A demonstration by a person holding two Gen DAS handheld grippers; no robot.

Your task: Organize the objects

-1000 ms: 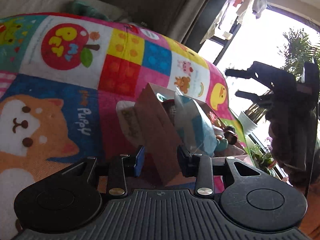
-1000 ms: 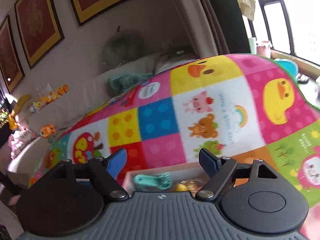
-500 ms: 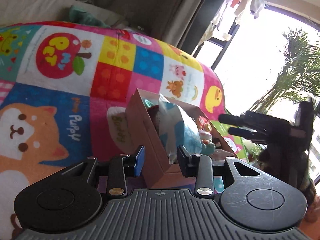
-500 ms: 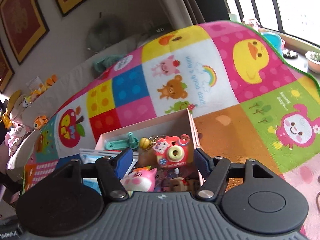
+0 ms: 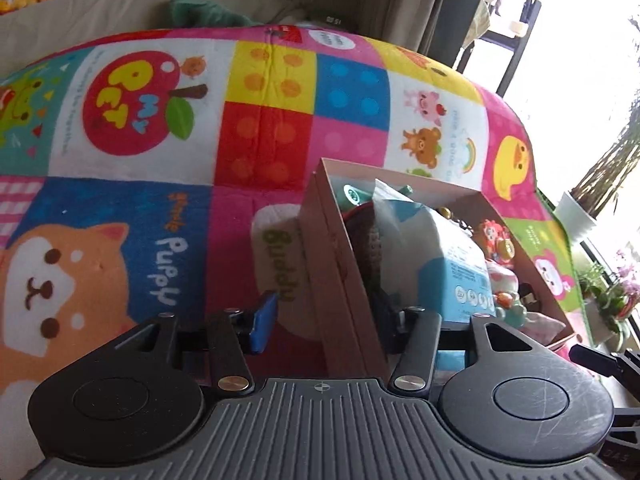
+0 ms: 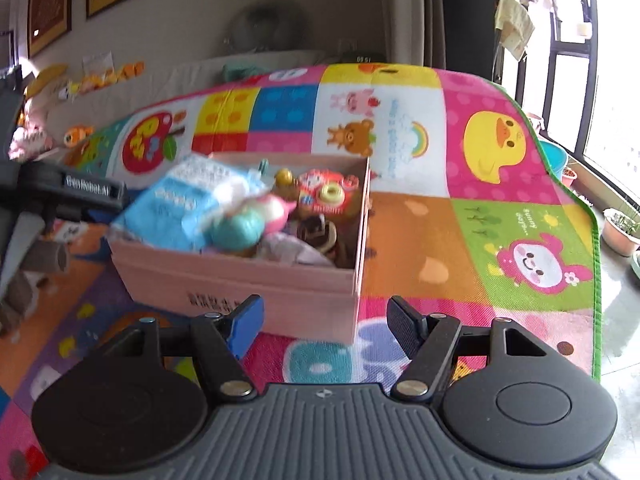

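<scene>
A pink cardboard box (image 5: 332, 240) stands on the colourful play mat (image 5: 120, 208). It holds a blue tissue pack (image 5: 456, 264), a red toy camera (image 6: 328, 196), a teal and pink plush toy (image 6: 248, 224) and other small toys. My left gripper (image 5: 325, 316) straddles the box's left wall; its jaws are opening and the blue pad (image 5: 264, 320) stands off the wall. My right gripper (image 6: 325, 326) is open just in front of the box (image 6: 240, 276), by its near right corner, with nothing pressed between the pads. The left gripper (image 6: 60, 196) also shows at the box's left side.
The mat (image 6: 440, 248) stretches right to a green edge, with bare floor, plant pots (image 6: 620, 232) and a bright window beyond. A beige sofa (image 6: 180, 76) with small toys sits behind the mat. The right gripper's fingers (image 5: 596, 360) poke in at the lower right of the left wrist view.
My left gripper's jaws have spread away from the box wall that they pinched. The right gripper has sunk and pulled back, so the whole box now shows ahead of it.
</scene>
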